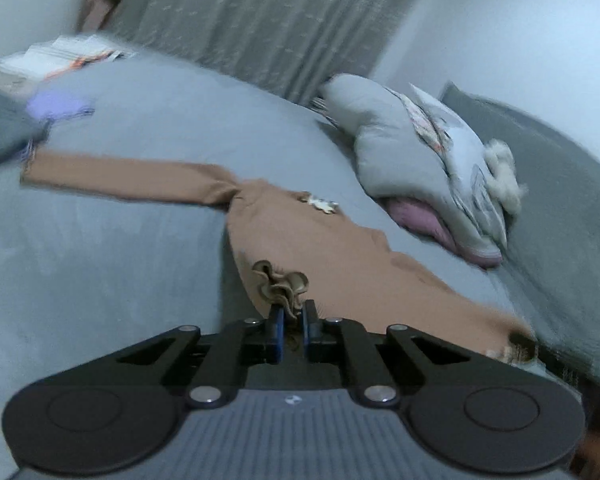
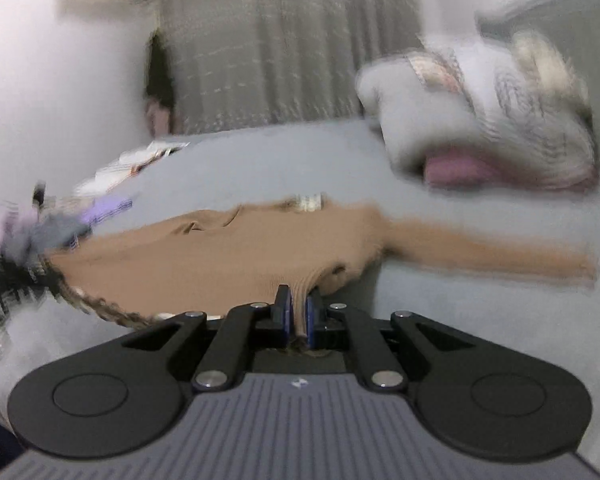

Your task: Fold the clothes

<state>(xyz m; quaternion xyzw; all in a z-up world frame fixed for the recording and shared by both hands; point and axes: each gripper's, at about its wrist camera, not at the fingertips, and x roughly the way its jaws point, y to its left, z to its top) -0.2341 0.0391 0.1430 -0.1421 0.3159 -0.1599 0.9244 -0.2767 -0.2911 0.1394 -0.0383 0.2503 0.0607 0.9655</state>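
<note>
The left gripper (image 1: 293,312) has its fingers clamped on the bunched hem of a tan long-sleeved knit sweater (image 1: 300,232), which lies spread on the grey bed (image 1: 140,128) with sleeves out, no fold visible. The right gripper (image 2: 299,312) pinches the other hem corner. A grey pillow pile (image 1: 420,152) lies near the sweater's right.

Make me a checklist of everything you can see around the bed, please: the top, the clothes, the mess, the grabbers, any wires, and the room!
Surface: grey-blue bed cover, mostly flat.
Job's things: brown sweater spread out, one sleeve stretched to each side.
Clutter: bundle of grey and pink bedding; papers at the far edge; purple item, blurred.
Grippers: left gripper shut on the sweater's bunched hem; right gripper shut on its ribbed edge.
Cables: nothing seen.
Surroundings: grey curtain, pale wall.
</note>
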